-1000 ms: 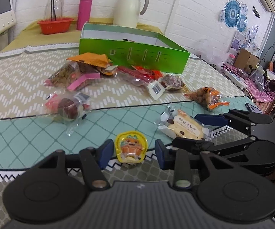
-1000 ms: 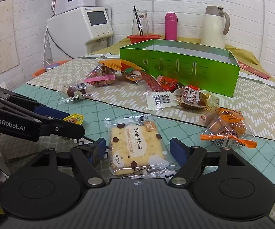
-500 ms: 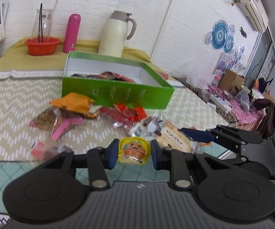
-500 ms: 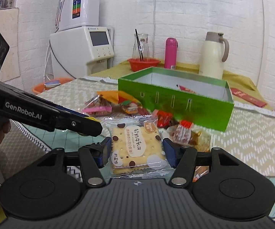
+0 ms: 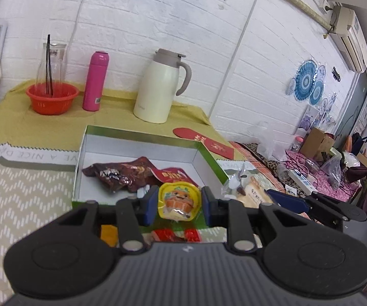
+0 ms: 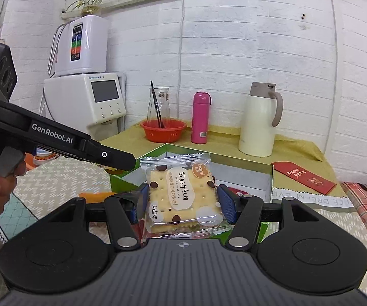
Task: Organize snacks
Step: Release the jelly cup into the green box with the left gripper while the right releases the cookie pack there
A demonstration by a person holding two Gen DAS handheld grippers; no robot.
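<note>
My left gripper (image 5: 179, 205) is shut on a small yellow jelly cup (image 5: 179, 201) and holds it in the air over the near wall of the green box (image 5: 210, 156). The box holds a dark brown snack bag (image 5: 118, 174) and a red packet (image 5: 172, 176). My right gripper (image 6: 182, 200) is shut on a clear-wrapped cracker pack (image 6: 182, 193), raised in front of the green box (image 6: 267, 172). The cracker pack also shows in the left wrist view (image 5: 249, 191), to the right of the box. The left gripper's tip shows in the right wrist view (image 6: 117, 159).
Behind the box on a yellow cloth stand a white thermos jug (image 5: 160, 88), a pink bottle (image 5: 95, 81) and a red bowl (image 5: 52, 98) holding a glass carafe. Red envelopes (image 6: 303, 176) lie to the right. Red and orange snacks (image 5: 174, 234) lie below the left gripper.
Both grippers closed on their snacks on the table, lifted them and moved forward. They now hang at the green box, the left one over its near wall.
</note>
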